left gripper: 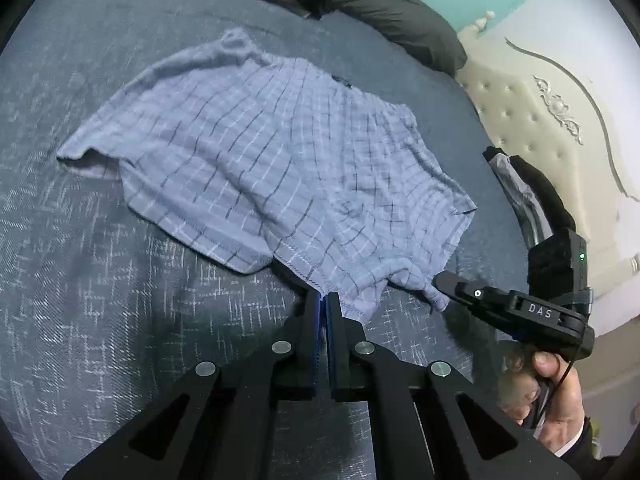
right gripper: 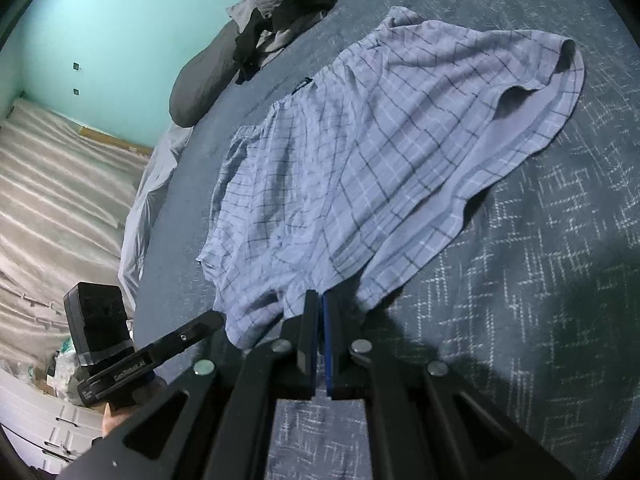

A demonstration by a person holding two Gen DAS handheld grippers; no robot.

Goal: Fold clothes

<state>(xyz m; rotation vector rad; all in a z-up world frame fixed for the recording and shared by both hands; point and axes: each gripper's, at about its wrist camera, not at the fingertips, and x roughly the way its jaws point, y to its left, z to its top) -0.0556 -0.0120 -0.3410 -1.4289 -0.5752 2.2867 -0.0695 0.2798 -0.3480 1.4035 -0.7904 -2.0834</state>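
The checked shorts (left gripper: 272, 156) are spread nearly flat on the dark blue bedspread (left gripper: 100, 320), and no fold is made yet, so the whole folding is judged still to be done. The near hem is pinched by the left gripper (left gripper: 323, 300), clenched on it, and by the right gripper (right gripper: 321, 300) at the corner beside it. More dark clothes (right gripper: 280, 8) are heaped by the pillow (left gripper: 400, 12).

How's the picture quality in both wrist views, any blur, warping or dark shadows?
Left wrist view: strong fisheye bending with black corners, the blue checked cotton shorts slightly motion-blurred, the cream tufted headboard brightly lit. Right wrist view: same warping, the shorts soft, and a dark shadow on the patterned grey-blue bedspread beside the hand-held gripper.
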